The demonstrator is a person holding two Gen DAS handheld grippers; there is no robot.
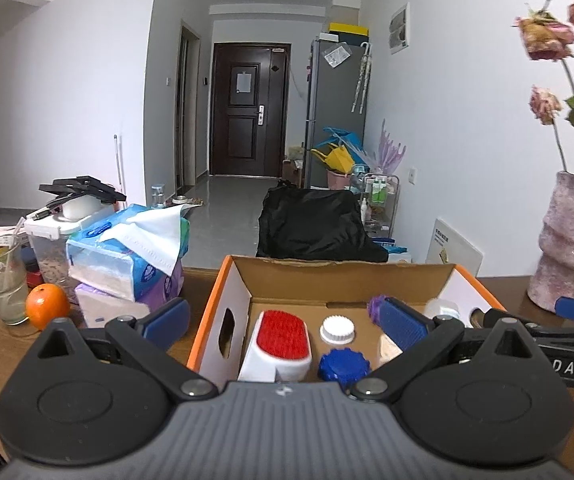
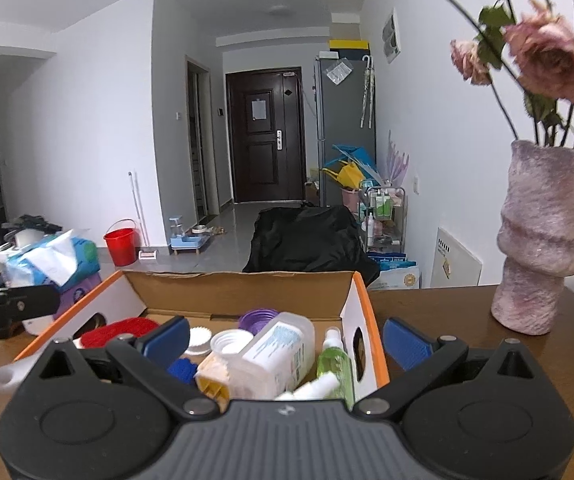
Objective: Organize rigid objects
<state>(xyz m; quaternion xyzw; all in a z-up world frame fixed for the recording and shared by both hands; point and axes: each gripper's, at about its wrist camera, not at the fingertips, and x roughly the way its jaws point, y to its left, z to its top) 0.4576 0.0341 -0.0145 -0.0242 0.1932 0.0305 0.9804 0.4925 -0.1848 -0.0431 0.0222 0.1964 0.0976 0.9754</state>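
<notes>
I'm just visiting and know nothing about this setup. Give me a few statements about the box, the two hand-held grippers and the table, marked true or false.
1. Both hand-held grippers, left and right, are open and hold nothing. True.
2. The cardboard box is empty. False: it holds caps, bottles and a red brush.
3. An orange sits on the table left of the box. True.
4. The vase stands inside the box. False: it stands on the table, right of the box.
5. The blue cap lies in the box. True.

White walls [image 1: 67, 92], dark door [image 1: 249, 110].
</notes>
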